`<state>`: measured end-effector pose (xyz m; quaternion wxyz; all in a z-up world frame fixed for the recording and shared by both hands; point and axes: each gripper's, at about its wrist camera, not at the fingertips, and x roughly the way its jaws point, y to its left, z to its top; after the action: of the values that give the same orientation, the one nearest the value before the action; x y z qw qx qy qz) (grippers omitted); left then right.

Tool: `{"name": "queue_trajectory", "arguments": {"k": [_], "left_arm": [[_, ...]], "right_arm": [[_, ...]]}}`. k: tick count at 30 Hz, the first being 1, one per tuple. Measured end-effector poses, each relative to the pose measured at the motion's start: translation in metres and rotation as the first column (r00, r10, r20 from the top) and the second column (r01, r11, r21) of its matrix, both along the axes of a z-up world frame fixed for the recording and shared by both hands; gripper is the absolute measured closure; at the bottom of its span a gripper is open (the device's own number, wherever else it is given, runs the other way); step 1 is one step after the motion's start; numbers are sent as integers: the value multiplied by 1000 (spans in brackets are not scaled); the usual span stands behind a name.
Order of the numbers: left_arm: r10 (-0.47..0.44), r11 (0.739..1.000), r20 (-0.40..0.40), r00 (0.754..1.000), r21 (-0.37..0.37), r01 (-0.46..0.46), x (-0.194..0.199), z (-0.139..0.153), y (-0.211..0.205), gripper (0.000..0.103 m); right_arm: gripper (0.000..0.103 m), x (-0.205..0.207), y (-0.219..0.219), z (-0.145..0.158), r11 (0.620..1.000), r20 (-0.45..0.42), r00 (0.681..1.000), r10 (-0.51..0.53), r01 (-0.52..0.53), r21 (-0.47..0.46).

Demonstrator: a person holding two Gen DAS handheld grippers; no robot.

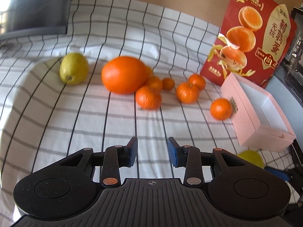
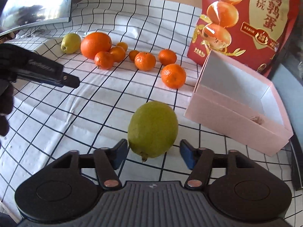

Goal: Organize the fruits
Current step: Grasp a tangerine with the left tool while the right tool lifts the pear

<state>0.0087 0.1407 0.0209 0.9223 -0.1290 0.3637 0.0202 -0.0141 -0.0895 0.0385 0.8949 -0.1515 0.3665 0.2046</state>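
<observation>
On the checked cloth lie a big orange [image 1: 124, 74] [image 2: 96, 45], a yellow-green lemon [image 1: 73, 68] [image 2: 70, 43] to its left, and several mandarins [image 1: 186, 92] [image 2: 173, 75]. A second lemon [image 2: 153, 129] lies right before my right gripper [image 2: 153, 152], whose jaws are open around its near end without gripping it. It shows partly in the left wrist view [image 1: 251, 158]. My left gripper [image 1: 152, 151] is open and empty, well short of the fruit; it also appears in the right wrist view [image 2: 70, 81]. An open, empty pink box [image 1: 259, 109] [image 2: 236, 104] stands at the right.
A red snack bag [image 1: 251, 37] [image 2: 244, 19] stands upright behind the box. A dark monitor [image 1: 34, 7] [image 2: 37, 1] is at the back left. The table edge and dark equipment [image 1: 295, 56] lie to the right.
</observation>
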Motion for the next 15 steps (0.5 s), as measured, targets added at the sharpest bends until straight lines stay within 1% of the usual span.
{"name": "queue_trajectory", "arguments": {"k": [3,6,8,10,12,13,15], "left_arm": [[-5,1000,18,1000,24,5,15,1,-1,64],[2,998,36,999,70,-5,34,4,-3,64],[12,996,27,1000,89,-14,48,4,-2,64],[21,995,14,1000,92,-22,61,1,-1,64],[7,995,5,1000,95,-8,71,-1,-2,64],[-7,995,1,1000,104,7,76,-2,-4,64],[-15,987,-9,1000,158,16,84,-4,-10,61]], "right_arm": [[34,-1,-2,-1,1000,-4,1000,-6,6,8],[34,-2,-2,-5,1000,-9,1000,-10,10,0],[34,-2,-4,-5,1000,-12,1000,-10,10,3],[34,-2,-5,-4,1000,-8,1000,-11,11,4],[34,-2,-6,-3,1000,-2,1000,-14,14,3],[34,-3,-7,-2,1000,3,1000,-16,16,0],[33,-4,-8,-2,1000,8,1000,-17,17,-3]]}}
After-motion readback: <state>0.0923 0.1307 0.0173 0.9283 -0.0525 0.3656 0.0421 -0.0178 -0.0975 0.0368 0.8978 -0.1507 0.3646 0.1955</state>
